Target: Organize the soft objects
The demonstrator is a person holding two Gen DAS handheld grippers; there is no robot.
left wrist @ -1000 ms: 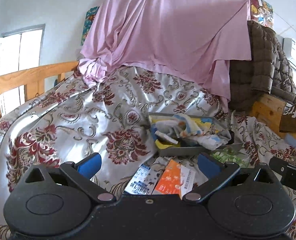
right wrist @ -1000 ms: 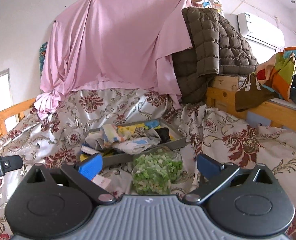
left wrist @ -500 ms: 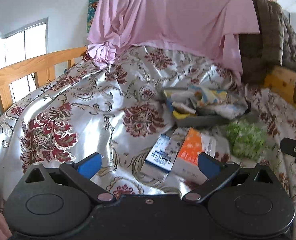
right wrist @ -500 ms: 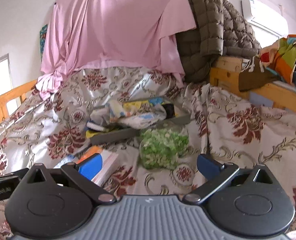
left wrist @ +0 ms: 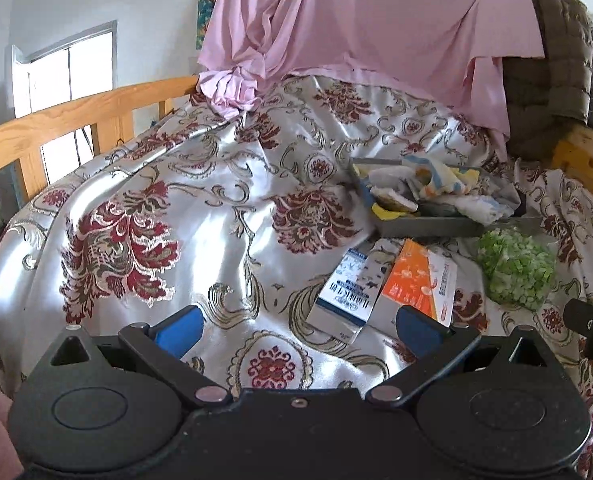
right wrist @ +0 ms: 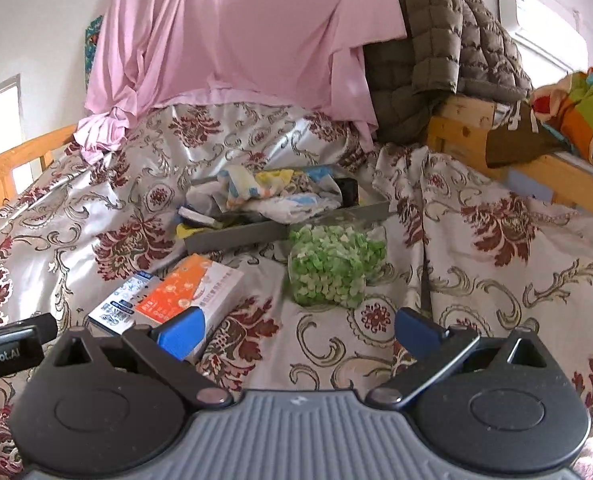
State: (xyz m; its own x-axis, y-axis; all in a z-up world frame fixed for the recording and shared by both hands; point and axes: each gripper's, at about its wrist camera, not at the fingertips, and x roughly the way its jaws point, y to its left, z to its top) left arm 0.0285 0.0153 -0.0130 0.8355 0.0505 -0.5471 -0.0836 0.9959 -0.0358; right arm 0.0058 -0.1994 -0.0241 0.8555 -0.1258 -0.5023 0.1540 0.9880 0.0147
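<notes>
A grey tray heaped with crumpled cloths and sponges sits on the floral bedspread. In front of it lie a clear bag of green bits, an orange packet and a blue-and-white packet. My left gripper hovers open over bare bedspread, left of the packets. My right gripper is open, empty, just short of the green bag, its left finger over the orange packet's corner.
A pink sheet hangs at the back, with a brown quilted jacket to its right. A wooden bed rail runs along the left; a wooden frame with piled clothes lies right.
Both grippers have pulled back from the tray and tilted down, so the packets and green bag now lie further ahead in view. Both stay open.
</notes>
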